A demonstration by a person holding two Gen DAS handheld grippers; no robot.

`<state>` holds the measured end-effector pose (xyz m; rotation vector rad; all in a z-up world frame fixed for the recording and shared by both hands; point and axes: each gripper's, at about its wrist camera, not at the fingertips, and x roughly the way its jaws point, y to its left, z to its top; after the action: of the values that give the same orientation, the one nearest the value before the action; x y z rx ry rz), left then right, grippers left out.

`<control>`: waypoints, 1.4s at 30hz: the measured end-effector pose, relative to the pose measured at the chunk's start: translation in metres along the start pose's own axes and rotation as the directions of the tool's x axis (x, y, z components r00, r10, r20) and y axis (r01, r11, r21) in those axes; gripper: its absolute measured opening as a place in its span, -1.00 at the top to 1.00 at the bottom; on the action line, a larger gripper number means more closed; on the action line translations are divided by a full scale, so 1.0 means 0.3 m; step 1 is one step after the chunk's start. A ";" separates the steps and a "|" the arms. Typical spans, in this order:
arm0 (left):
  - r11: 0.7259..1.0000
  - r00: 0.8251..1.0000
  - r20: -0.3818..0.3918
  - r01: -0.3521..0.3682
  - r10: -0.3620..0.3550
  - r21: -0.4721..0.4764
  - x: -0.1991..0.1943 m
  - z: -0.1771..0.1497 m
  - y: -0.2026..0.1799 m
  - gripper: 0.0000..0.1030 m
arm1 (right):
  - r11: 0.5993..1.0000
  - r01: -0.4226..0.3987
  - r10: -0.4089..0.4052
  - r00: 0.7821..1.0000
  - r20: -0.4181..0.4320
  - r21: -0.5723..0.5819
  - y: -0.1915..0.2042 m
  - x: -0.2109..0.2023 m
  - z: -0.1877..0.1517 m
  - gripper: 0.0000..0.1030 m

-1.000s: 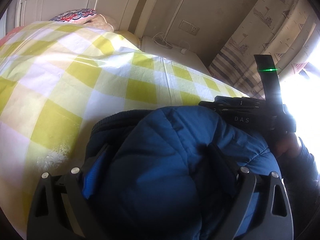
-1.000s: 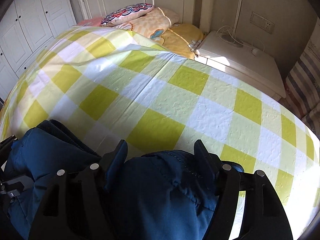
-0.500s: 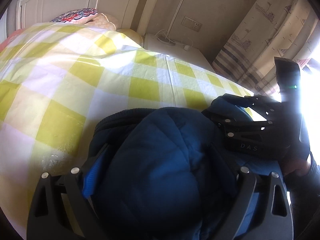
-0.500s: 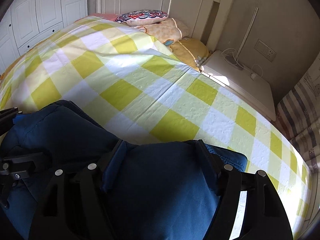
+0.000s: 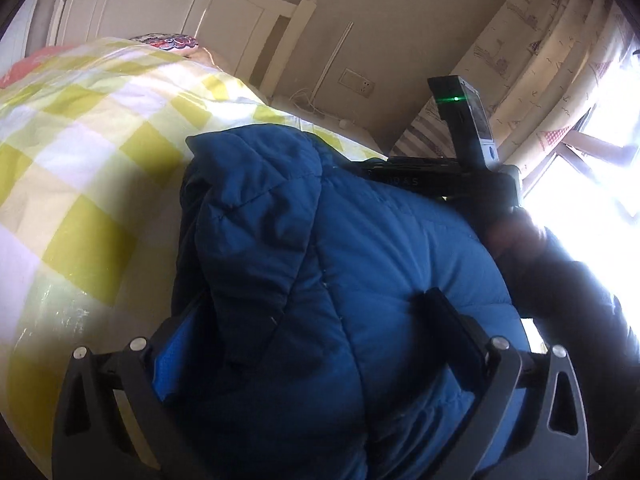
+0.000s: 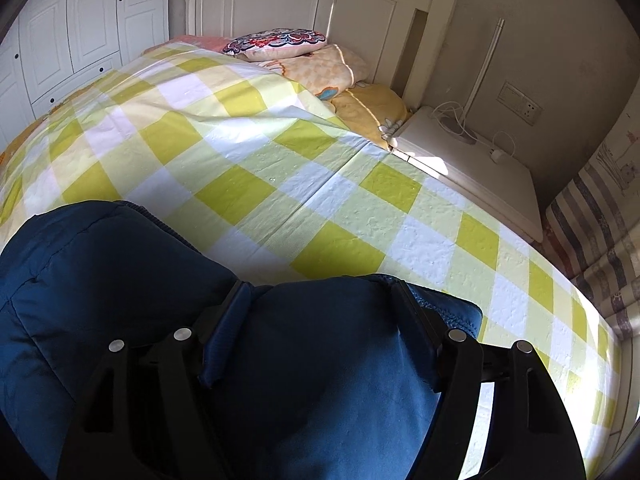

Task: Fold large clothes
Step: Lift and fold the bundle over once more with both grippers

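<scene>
A blue padded jacket [image 5: 340, 248] is bunched up over the yellow-and-white checked bed cover [image 5: 80, 168]. My left gripper [image 5: 312, 316] is shut on a thick fold of the jacket, which bulges up between its fingers. My right gripper [image 6: 320, 300] is shut on another thick fold of the same jacket [image 6: 120, 280] near the bed's front edge. The right gripper's body also shows in the left wrist view [image 5: 452, 176], just right of the jacket. Both sets of fingertips are buried in fabric.
The checked bed cover [image 6: 260, 160] stretches away to a white headboard [image 6: 360, 12] with pillows [image 6: 280, 40]. A white bedside table [image 6: 472, 164] with a cable stands right. Striped curtains [image 6: 600, 220] and a bright window [image 5: 592, 160] are at the right; white wardrobes [image 6: 80, 32] left.
Both grippers have lifted and pushed the jacket forward over the bed; the fold now stands higher in the left wrist view. The right gripper's body has shifted up behind the jacket.
</scene>
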<state>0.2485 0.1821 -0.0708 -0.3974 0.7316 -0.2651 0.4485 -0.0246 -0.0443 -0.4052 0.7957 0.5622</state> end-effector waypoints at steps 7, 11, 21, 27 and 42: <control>0.997 0.998 -0.024 0.055 -0.056 -0.060 -0.065 0.003 0.074 -0.96 | 0.871 -0.340 0.298 0.939 0.170 0.355 -0.241 -0.299 -0.296 -0.86; 0.972 0.993 -0.058 0.088 -0.103 -0.220 -0.086 0.013 0.193 -0.96 | 0.757 -0.438 0.397 0.898 0.191 0.484 -0.288 -0.348 -0.524 -0.87; 0.936 0.909 -0.290 0.220 -0.299 -0.276 0.048 0.064 0.279 -0.96 | 0.499 -0.607 0.656 0.731 0.187 0.618 -0.169 -0.224 -0.671 -0.91; 0.913 0.879 -0.302 0.280 -0.368 -0.298 0.074 0.050 0.288 -0.96 | 0.516 -0.616 0.667 0.725 0.172 0.595 -0.116 -0.204 -0.643 -0.91; 0.896 0.888 -0.137 0.422 -0.440 -0.142 0.094 0.053 -0.042 -0.54 | 0.782 -0.517 0.357 0.830 0.430 0.348 -0.176 -0.492 -0.585 -0.49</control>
<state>0.2783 0.1647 -0.0713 -0.6487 0.8185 -0.6893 0.3001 -0.2071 -0.0371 0.3291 0.6543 0.8379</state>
